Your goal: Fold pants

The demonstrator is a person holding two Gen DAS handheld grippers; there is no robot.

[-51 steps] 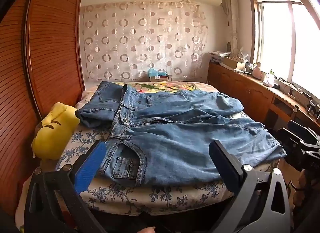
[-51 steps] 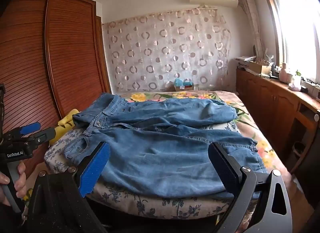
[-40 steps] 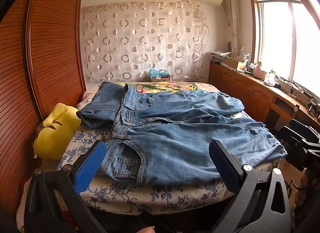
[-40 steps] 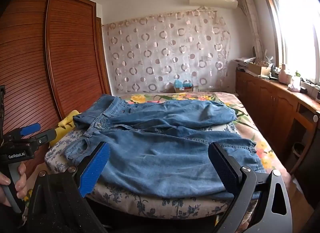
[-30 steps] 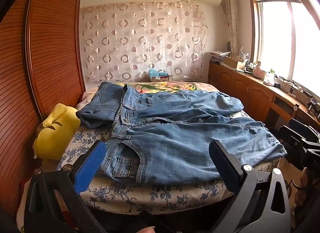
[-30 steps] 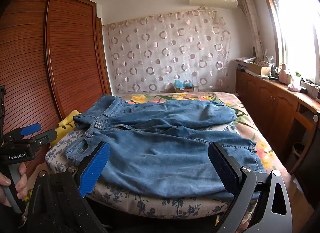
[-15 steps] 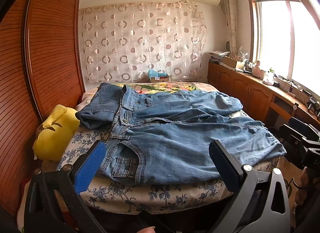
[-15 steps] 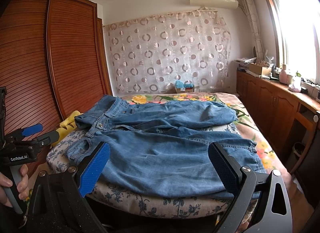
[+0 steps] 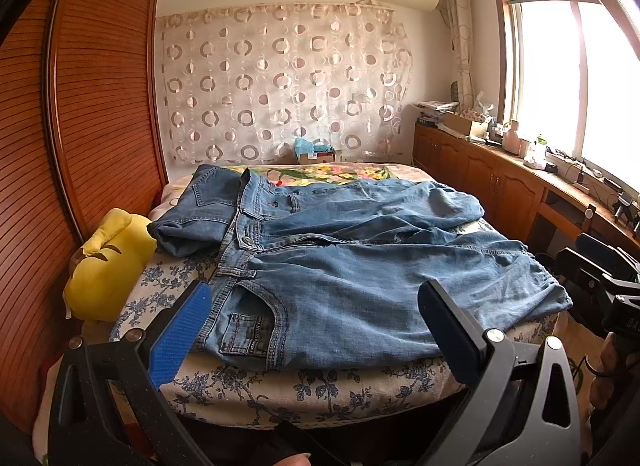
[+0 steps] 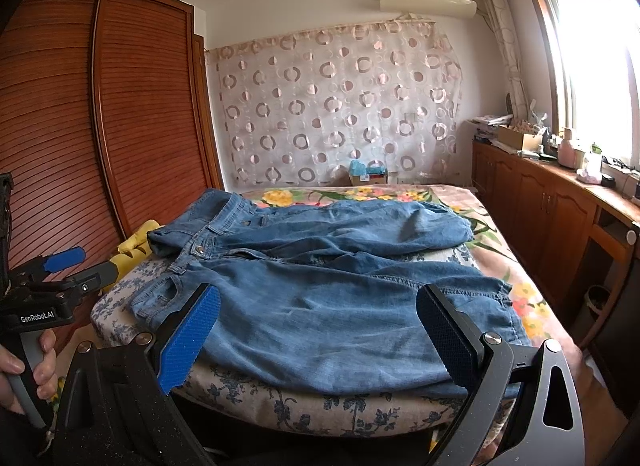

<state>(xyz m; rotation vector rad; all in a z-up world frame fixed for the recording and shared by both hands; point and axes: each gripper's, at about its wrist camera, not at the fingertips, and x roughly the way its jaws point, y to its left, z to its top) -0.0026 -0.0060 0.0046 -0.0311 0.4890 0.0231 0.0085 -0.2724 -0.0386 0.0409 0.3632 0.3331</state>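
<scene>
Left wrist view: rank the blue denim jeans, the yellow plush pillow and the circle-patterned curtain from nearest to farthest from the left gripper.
1. Blue denim jeans, spread straight ahead of the left gripper.
2. Yellow plush pillow, left bed edge.
3. Circle-patterned curtain, far wall.

Daylight pours in from the window [image 9: 576, 77] on my right, blown out to pure white w/ a glare streak across the top-right corner in both views. The jeans [image 9: 360, 266] are evenly lit, soft shadows in the folds. Fisheye bends the wardrobe [image 10: 80, 125] & window frame hard; corners go black. Focus sharp mid-frame, under the bed [image 10: 280, 398] it's dim.
</scene>
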